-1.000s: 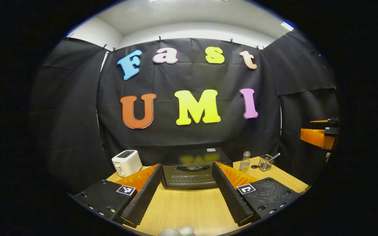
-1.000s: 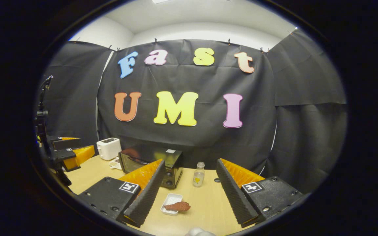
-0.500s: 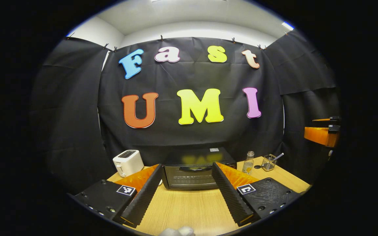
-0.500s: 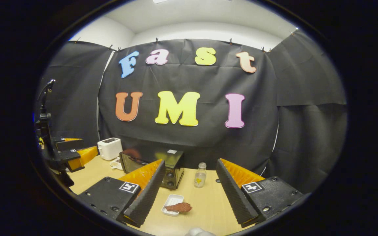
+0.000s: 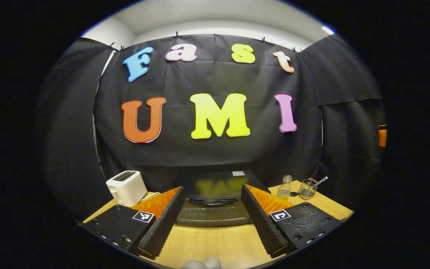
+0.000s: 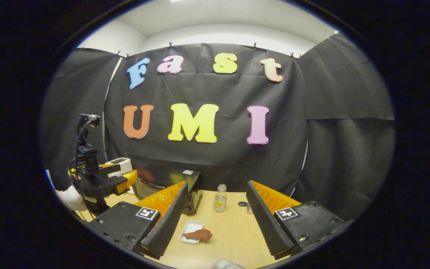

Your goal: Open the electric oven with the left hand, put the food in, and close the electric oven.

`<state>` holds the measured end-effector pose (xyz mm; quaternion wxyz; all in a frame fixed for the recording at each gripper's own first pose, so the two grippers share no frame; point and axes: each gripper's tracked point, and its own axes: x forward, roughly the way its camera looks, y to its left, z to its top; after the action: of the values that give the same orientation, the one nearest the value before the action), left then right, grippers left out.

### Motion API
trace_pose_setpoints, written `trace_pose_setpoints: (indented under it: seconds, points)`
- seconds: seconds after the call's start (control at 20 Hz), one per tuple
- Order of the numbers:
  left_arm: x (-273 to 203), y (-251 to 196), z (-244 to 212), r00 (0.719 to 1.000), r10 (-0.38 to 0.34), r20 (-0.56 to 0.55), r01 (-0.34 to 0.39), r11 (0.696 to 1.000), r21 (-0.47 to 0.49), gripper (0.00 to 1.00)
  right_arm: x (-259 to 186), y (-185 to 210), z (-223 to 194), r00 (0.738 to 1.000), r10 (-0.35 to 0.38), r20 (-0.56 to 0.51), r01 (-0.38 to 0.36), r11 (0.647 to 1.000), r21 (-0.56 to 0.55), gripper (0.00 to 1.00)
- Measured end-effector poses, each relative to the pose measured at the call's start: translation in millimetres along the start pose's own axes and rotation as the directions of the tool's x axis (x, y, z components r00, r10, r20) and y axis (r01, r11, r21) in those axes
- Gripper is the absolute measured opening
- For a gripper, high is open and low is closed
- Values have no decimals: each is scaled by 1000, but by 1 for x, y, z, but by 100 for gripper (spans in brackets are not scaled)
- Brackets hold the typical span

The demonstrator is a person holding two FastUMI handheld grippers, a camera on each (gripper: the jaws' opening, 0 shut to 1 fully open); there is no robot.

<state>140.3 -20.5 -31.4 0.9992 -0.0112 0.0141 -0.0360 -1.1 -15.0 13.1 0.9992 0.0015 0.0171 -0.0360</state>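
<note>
Your left gripper (image 5: 212, 220): fingers spread, empty; black electric oven (image 5: 215, 200) straight ahead, door shut. White toaster (image 5: 126, 188) left; glass bottle (image 5: 284, 186), wire basket (image 5: 307, 188) right. Your right gripper (image 6: 212, 223): spread, empty; brown food (image 6: 198, 234) on white tray (image 6: 189, 227) just ahead. Wooden table (image 6: 233, 231).

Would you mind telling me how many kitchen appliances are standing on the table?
2: a white toaster at the table's far left, and the black electric oven beside it, straight ahead of the left gripper.
</note>
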Motion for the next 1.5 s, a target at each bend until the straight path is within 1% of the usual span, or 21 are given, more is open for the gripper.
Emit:
trace_pose_setpoints:
  seconds: [0.1, 0.15, 0.2, 0.3, 0.35, 0.5, 0.6, 0.7, 0.75, 0.8, 0.85, 0.95, 1.15, 1.35, 1.4, 1.45, 1.5]
  points:
    - [27, -3, -13, 1000, -6, -21, 6, 1000, -2, 96, -2, -5, -2, 1000, -22, -12, 22, 1000, 4, 96]
    - [39, -3, -18, 1000, -8, -30, 9, 1000, 8, 96, -2, -8, -2, 999, -34, -17, 34, 999, 1, 99]
    - [53, -3, -26, 999, -7, -40, 8, 1000, 24, 96, -2, -10, -3, 999, -44, -23, 44, 999, -2, 99]
    - [76, -3, -44, 997, -17, -78, 18, 1000, 13, 96, -1, -12, -5, 998, -56, -35, 56, 998, -5, 99]
    - [85, -3, -51, 995, -16, -94, 16, 1000, 0, 96, 0, -13, -6, 997, -63, -40, 63, 998, -6, 99]
    - [109, 3, -68, 992, 3, -129, -2, 1000, 6, 97, 2, -13, -12, 995, -77, -60, 77, 997, -3, 99]
    - [121, 5, -83, 986, 3, -166, -2, 1000, 5, 97, 3, -12, -16, 994, -79, -74, 79, 997, 5, 99]
    - [123, 8, -94, 980, 3, -198, -3, 1000, 1, 96, 4, -12, -17, 993, -84, -81, 84, 996, 8, 99]
    - [125, 7, -89, 985, 3, -170, -3, 1000, 3, 98, 5, -11, -17, 993, -82, -83, 84, 996, 10, 99]
    - [125, 7, -94, 982, 2, -189, -2, 1000, 0, 97, 4, -10, -19, 993, -80, -85, 81, 997, 13, 99]
    - [125, 8, -89, 984, 3, -176, -4, 1000, -6, 97, 5, -9, -20, 993, -78, -89, 79, 997, 15, 99]
    - [124, 8, -92, 981, 2, -192, -6, 1000, -18, 96, 3, -5, -22, 993, -70, -94, 72, 997, 14, 99]
    - [126, 7, -93, 972, 24, -235, -26, 1000, -8, 97, -3, 1, -20, 994, -56, -95, 57, 998, 8, 99]
    - [115, 5, -97, 969, 19, -246, -25, 999, -21, 98, -11, 6, -23, 994, -47, -98, 48, 999, 13, 99]
    - [110, 5, -98, 969, 17, -245, -22, 1000, -19, 98, -15, 6, -25, 994, -45, -100, 47, 999, 16, 96]
    - [106, 6, -98, 971, 14, -238, -20, 1000, -19, 98, -18, 7, -25, 994, -44, -102, 46, 999, 18, 99]
    - [100, 5, -100, 971, 12, -239, -17, 1000, -21, 98, -20, 7, -26, 994, -44, -102, 46, 999, 17, 99]
